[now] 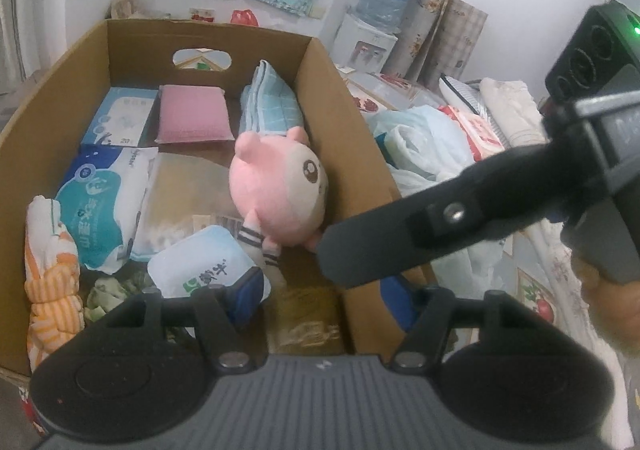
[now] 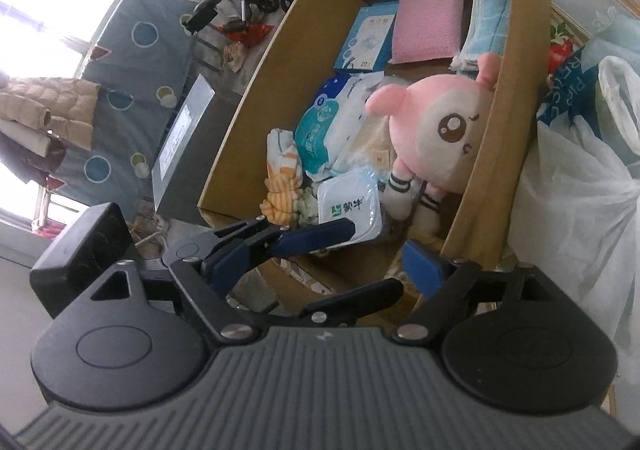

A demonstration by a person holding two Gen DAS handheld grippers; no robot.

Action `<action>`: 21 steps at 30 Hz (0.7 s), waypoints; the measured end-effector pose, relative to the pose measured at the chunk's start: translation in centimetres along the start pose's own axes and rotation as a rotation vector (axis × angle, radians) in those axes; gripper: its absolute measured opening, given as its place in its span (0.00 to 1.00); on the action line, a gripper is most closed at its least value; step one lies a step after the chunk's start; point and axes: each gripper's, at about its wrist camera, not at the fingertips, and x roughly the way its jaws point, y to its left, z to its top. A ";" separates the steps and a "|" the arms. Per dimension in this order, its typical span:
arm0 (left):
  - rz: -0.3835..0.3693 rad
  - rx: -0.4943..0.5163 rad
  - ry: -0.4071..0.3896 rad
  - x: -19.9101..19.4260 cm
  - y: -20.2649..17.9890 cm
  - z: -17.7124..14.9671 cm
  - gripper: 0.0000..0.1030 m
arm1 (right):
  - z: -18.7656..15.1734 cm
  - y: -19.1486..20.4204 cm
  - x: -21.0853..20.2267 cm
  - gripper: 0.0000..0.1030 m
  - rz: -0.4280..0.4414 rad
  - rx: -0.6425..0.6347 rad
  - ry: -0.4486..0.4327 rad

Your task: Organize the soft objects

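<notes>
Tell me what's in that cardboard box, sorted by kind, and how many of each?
Plush toys: 1, the pink plush toy
Folded cloths: 3, the orange striped cloth, the blue checked cloth, the pink cloth
Soft packs: 3, the wipes pack, the clear bag, the white pouch
Boxes: 1, the small blue box
Total: 8, counting only what is clearly visible

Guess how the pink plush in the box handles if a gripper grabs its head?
The plush looks stuffed and rounded, so it probably squashes under the fingers and is light for its size. Its thin striped legs would likely dangle. It leans against the box wall, so a push may roll or topple it.
</notes>
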 end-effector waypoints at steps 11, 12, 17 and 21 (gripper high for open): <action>0.118 0.087 -0.230 -3.3 -1.4 -1.9 0.89 | -1.5 -2.6 -3.8 0.89 0.116 0.001 -0.209; 0.127 0.086 -0.253 -3.6 -1.5 -2.1 0.92 | -1.8 -3.0 -4.5 0.91 0.125 0.000 -0.243; 0.170 0.076 -0.371 -5.6 -2.9 -3.1 1.00 | -2.7 -5.0 -8.2 0.99 0.030 -0.012 -0.457; 0.183 0.070 -0.428 -6.4 -3.9 -3.5 1.00 | -3.6 -4.5 -10.8 0.99 -0.331 -0.084 -0.631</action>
